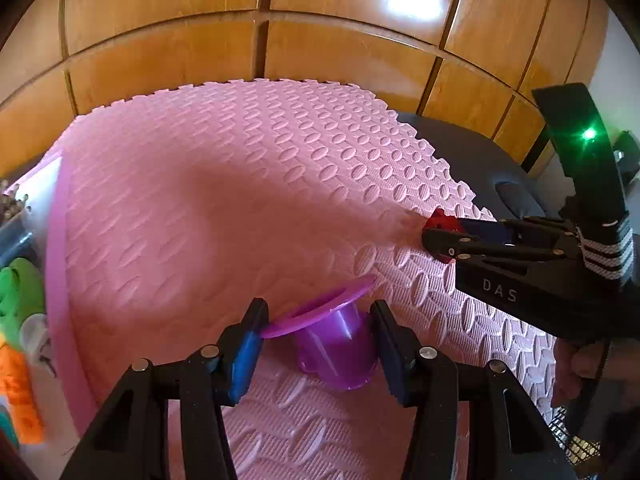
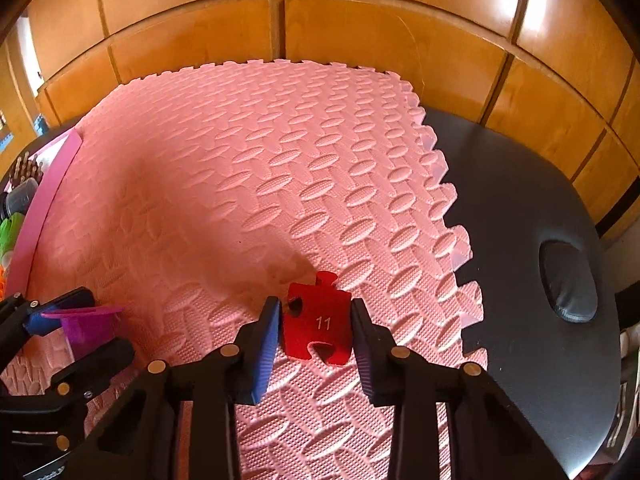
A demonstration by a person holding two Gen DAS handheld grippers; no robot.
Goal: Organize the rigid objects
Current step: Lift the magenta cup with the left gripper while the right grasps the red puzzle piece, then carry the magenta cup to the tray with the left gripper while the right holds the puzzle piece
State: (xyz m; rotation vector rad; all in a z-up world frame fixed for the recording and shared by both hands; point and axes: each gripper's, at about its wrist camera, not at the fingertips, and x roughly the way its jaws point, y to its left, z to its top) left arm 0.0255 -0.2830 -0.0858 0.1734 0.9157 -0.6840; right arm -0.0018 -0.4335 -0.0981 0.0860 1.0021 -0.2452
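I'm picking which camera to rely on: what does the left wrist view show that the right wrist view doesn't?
Only the left wrist view shows the purple cup's body from close up between the left gripper's pads, and the green light on the right tool.

Only the right wrist view shows the "11" on the red puzzle piece clamped in the right gripper, and the oval recess in the black table.

Both show the pink foam mat, both grippers, the cup and the wooden panels.

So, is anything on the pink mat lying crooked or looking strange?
Yes. The purple cup between the left tongs is tilted, with its wide flange raised on the far side. A brownish stain marks the pink mat behind the red puzzle piece.
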